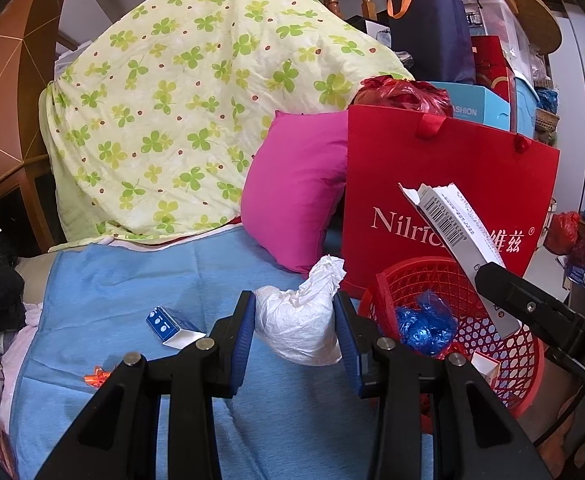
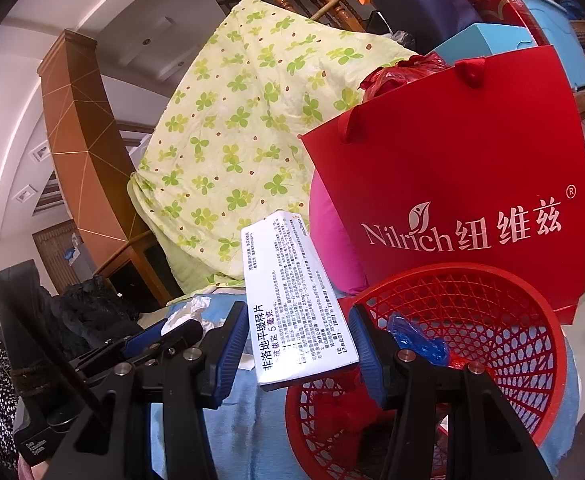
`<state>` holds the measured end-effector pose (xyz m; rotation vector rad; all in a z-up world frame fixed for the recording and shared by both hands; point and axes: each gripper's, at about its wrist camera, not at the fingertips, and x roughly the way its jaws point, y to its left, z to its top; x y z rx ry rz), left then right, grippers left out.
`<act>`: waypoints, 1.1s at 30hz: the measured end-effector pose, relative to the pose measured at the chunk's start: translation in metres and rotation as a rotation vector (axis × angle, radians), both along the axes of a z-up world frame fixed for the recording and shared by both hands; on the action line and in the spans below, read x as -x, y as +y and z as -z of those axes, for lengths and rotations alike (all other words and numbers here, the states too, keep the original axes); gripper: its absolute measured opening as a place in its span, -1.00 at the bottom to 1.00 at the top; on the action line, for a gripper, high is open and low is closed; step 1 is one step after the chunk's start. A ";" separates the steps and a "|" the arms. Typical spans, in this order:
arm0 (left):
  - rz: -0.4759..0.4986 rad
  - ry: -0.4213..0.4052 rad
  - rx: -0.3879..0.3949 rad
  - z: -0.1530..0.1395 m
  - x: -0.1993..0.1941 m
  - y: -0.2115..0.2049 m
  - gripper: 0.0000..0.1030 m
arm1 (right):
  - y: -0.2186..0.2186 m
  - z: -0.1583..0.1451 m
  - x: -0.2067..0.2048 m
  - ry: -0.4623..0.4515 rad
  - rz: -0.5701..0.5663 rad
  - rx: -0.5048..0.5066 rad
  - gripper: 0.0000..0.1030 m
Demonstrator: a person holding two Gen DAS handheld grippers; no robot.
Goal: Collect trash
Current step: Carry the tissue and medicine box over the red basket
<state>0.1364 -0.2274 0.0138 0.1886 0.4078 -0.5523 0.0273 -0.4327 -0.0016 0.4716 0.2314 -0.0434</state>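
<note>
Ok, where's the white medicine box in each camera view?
Left wrist: the medicine box is at right, tilted over the red basket, held by the right gripper.
Right wrist: the box is at centre, between the gripper's fingers, just left of the basket.
Shared landmark: the red Nilrich bag behind the basket.

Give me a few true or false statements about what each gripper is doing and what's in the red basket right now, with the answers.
1. The left gripper straddles a crumpled white tissue. True.
2. The right gripper is empty. False: it holds a white medicine box.
3. The red basket already contains blue plastic wrap. True.
4. The small blue-and-white box lies inside the basket. False: it lies on the blue cloth.
</note>
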 end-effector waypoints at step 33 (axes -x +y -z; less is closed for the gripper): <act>0.044 0.014 0.001 0.004 0.003 -0.016 -0.19 | -0.013 0.002 0.014 0.018 0.049 -0.033 0.06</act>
